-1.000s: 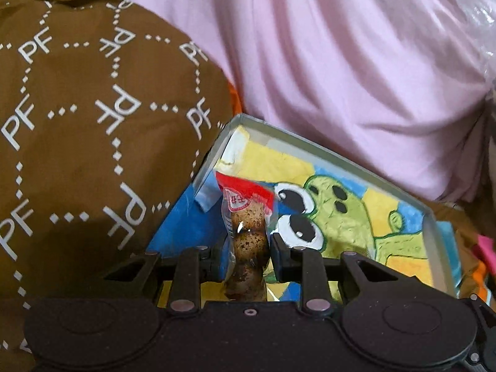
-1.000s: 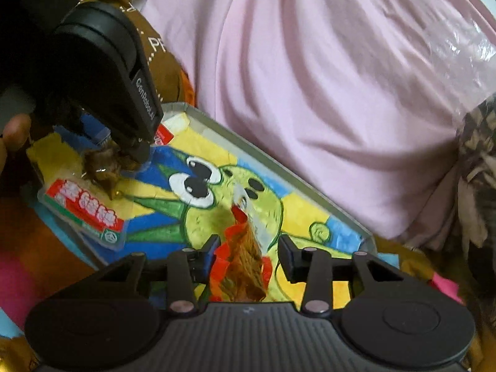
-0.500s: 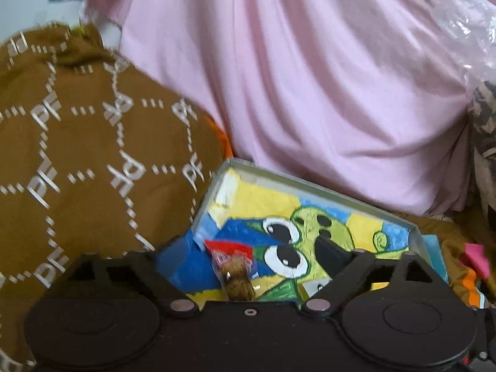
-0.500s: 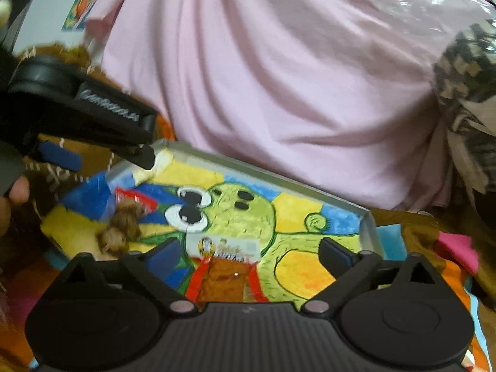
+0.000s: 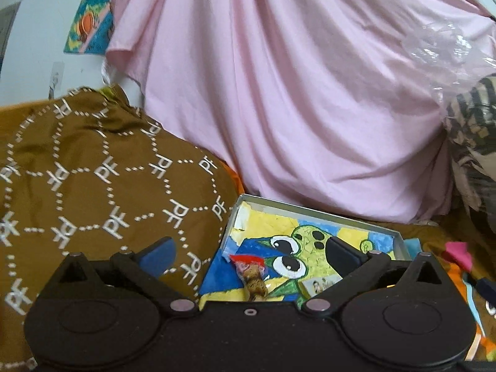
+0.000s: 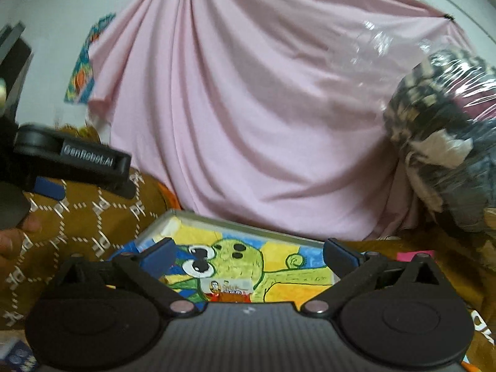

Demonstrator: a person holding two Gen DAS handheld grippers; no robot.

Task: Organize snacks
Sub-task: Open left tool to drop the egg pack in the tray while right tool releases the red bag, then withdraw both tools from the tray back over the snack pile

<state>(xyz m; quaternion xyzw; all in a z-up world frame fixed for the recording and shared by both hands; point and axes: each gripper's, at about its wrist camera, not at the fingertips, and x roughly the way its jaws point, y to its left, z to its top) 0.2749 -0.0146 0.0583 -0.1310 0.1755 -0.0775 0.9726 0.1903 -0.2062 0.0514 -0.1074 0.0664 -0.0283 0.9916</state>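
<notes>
A shallow tray point(image 5: 310, 211) with a green cartoon creature painted inside lies on the bedding. In it lies a clear pack of speckled brown snacks with a red top point(image 5: 251, 276), and beside that a red packet with a white label point(image 5: 316, 284). My left gripper point(image 5: 249, 249) hovers above and short of the tray, its jaws opening with nothing between them. My right gripper point(image 6: 251, 248) is likewise back from the tray point(image 6: 248, 227), jaws opening and holding nothing. The red packet point(image 6: 228, 290) shows just past its body. One left gripper finger point(image 6: 93, 164) shows at left.
A brown cushion with white PF lettering point(image 5: 93, 186) crowds the tray's left side. Pink cloth point(image 5: 279, 93) hangs behind it. A plastic-wrapped patterned bundle point(image 6: 440, 142) stands at the right. A person's hand point(image 6: 12, 238) is at the left edge.
Both grippers let go of their snack packs, which now lie in the tray. Both sets of jaws spread wide, and both grippers rose and drew back from the tray.
</notes>
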